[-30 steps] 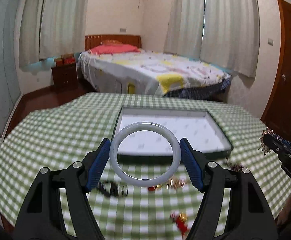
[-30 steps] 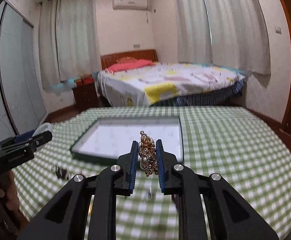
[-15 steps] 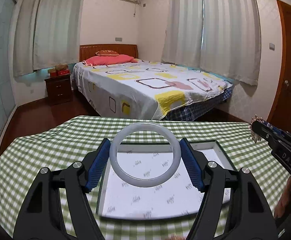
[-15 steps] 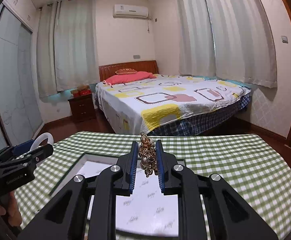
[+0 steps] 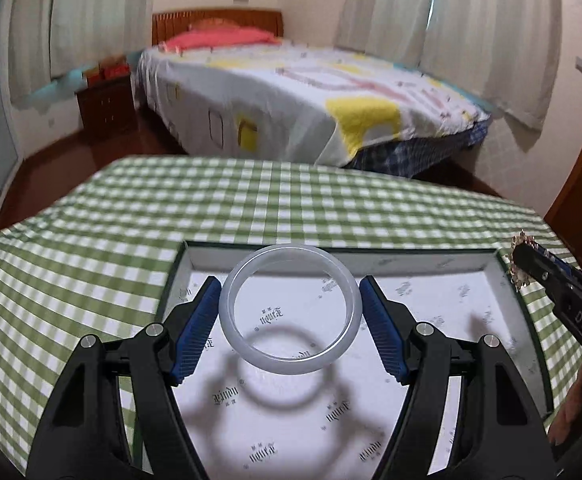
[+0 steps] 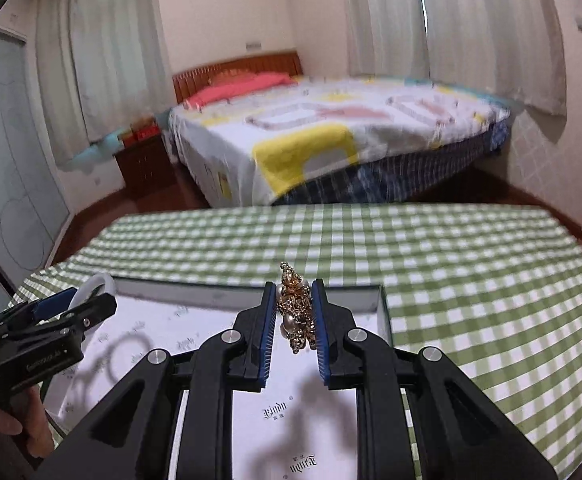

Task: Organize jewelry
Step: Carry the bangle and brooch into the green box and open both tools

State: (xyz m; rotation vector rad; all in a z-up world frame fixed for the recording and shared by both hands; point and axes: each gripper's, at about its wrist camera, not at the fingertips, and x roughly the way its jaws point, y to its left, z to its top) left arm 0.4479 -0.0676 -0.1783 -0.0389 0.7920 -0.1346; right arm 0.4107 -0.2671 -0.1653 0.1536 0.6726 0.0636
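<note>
My left gripper (image 5: 290, 312) is shut on a pale white bangle (image 5: 235, 322) and holds it above the white-lined jewelry box (image 5: 371, 420); the bangle's shadow falls on the lining. My right gripper (image 6: 294, 304) is shut on a bunched gold chain with pearls (image 6: 295, 312), held over the same box (image 6: 195, 332) near its far wall. The right gripper also shows in the left wrist view (image 5: 525, 264) at the box's right rim. The left gripper with the bangle shows in the right wrist view (image 6: 87, 300) over the box's left side.
The box sits on a table with a green and white checked cloth (image 5: 91, 240). Beyond the table stands a bed (image 5: 291, 92) with a red pillow, a wooden nightstand (image 5: 107, 108), curtains, and a wooden door at the right.
Both grippers have tipped downward and moved in over the box, each still holding its piece. The loose jewelry on the cloth in front of the box is out of view.
</note>
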